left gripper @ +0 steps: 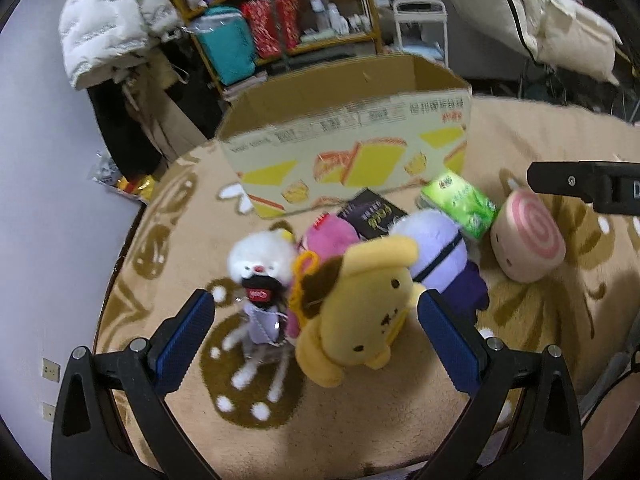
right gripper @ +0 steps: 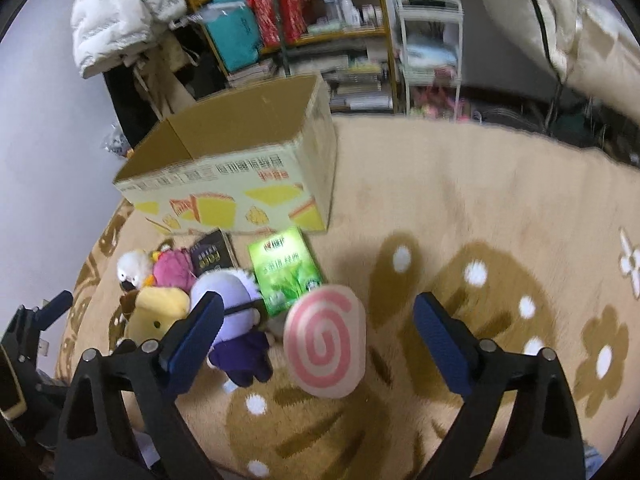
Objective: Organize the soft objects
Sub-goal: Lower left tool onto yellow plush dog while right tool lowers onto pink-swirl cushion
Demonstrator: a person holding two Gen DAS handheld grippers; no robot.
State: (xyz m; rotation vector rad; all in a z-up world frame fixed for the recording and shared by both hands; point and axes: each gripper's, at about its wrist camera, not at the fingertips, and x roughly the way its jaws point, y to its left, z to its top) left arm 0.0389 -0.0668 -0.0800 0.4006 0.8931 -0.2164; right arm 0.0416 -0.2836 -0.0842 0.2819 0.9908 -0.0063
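Soft toys lie in a cluster on the beige carpet in front of an open cardboard box (left gripper: 348, 152) (right gripper: 240, 184). My left gripper (left gripper: 316, 316) is open, hovering just above a yellow dog plush (left gripper: 360, 312) (right gripper: 156, 312), with a white cat doll (left gripper: 260, 276) (right gripper: 132, 270) at its left finger. A pink plush (left gripper: 330, 234) (right gripper: 174, 270) and a lilac-and-purple plush (left gripper: 436, 252) (right gripper: 236, 320) lie behind. My right gripper (right gripper: 316, 320) is open above a pink swirl roll cushion (right gripper: 326, 344) (left gripper: 528, 240), not touching it.
A green tissue pack (left gripper: 460, 200) (right gripper: 286, 272) and a dark book (left gripper: 370, 214) (right gripper: 212, 254) lie between toys and box. Shelves (right gripper: 300, 12), a white jacket (left gripper: 112, 24), a white rack (right gripper: 432, 52) and bedding stand behind. The wall (left gripper: 48, 200) is at left.
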